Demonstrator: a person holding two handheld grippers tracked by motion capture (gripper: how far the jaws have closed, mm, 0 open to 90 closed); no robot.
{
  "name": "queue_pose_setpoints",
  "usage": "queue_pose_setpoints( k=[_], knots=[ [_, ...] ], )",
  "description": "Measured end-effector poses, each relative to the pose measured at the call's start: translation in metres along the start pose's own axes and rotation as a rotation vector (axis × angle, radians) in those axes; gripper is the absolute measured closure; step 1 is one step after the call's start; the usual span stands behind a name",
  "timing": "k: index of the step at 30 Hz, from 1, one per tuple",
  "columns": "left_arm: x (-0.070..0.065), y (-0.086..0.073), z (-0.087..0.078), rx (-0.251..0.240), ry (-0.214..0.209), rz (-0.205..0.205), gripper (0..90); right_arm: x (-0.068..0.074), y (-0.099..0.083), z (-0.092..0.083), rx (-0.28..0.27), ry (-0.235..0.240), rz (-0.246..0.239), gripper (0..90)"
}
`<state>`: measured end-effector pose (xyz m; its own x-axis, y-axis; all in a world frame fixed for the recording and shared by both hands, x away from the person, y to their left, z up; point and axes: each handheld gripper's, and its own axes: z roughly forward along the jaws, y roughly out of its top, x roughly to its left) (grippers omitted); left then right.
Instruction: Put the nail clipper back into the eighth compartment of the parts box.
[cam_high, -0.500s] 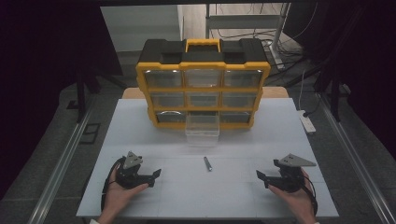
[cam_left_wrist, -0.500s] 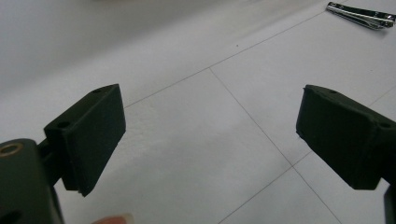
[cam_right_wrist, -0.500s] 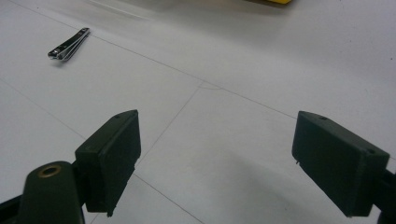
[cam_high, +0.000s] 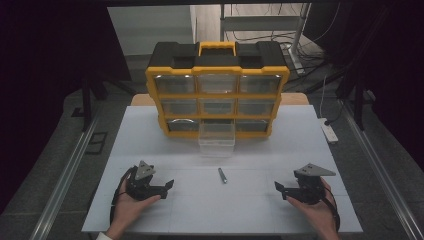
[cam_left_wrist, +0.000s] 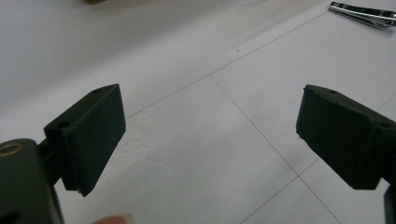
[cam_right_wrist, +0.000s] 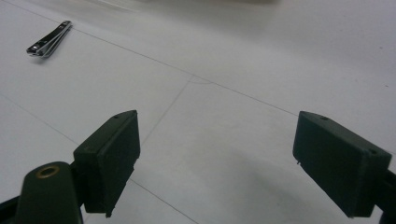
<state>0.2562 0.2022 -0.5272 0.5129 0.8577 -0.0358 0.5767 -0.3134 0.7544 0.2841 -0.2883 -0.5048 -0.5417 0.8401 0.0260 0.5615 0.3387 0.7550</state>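
nail clipper (cam_high: 222, 175) | small, shiny silver metal, folded shut | lies flat on the white surface (cam_high: 240, 205) | mid-surface, just in front of the pulled-out clear drawer (cam_high: 216, 141) | untouched, nothing on it

**Colours on the table**

The table (cam_high: 150, 145) top is white, ruled with thin grey lines into large squares. On it lies a shiny silver nail clipper (cam_high: 222, 175). At the far side stands an organiser box (cam_high: 218, 90) with a yellow frame, a black top with a yellow handle, and clear drawers; one clear drawer (cam_high: 216, 138) sticks out at the bottom middle. The left gripper (cam_high: 168, 185) and right gripper (cam_high: 278, 187) are black, each topped by a grey plate
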Motion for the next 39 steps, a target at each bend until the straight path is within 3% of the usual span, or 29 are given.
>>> queue_pose_setpoints(
  k=[11, 19, 28, 39],
  knots=[
    [-0.002, 0.000, -0.005, -0.010, 0.000, 0.005, 8.6, 0.007, 0.004, 0.000, 0.007, -0.008, -0.011, 16.5],
    [-0.001, 0.004, -0.001, -0.011, -0.002, 0.008, 8.2, 0.011, 0.008, 0.003, 0.044, -0.005, -0.005, 17.2],
    [-0.004, 0.008, 0.002, -0.015, -0.005, 0.024, 8.1, 0.020, 0.020, -0.005, 0.035, -0.016, 0.006, 16.9],
    [-0.004, 0.007, 0.003, -0.005, 0.003, 0.024, 8.2, 0.029, 0.037, -0.001, 0.038, -0.008, 0.018, 18.7]
  ],
)
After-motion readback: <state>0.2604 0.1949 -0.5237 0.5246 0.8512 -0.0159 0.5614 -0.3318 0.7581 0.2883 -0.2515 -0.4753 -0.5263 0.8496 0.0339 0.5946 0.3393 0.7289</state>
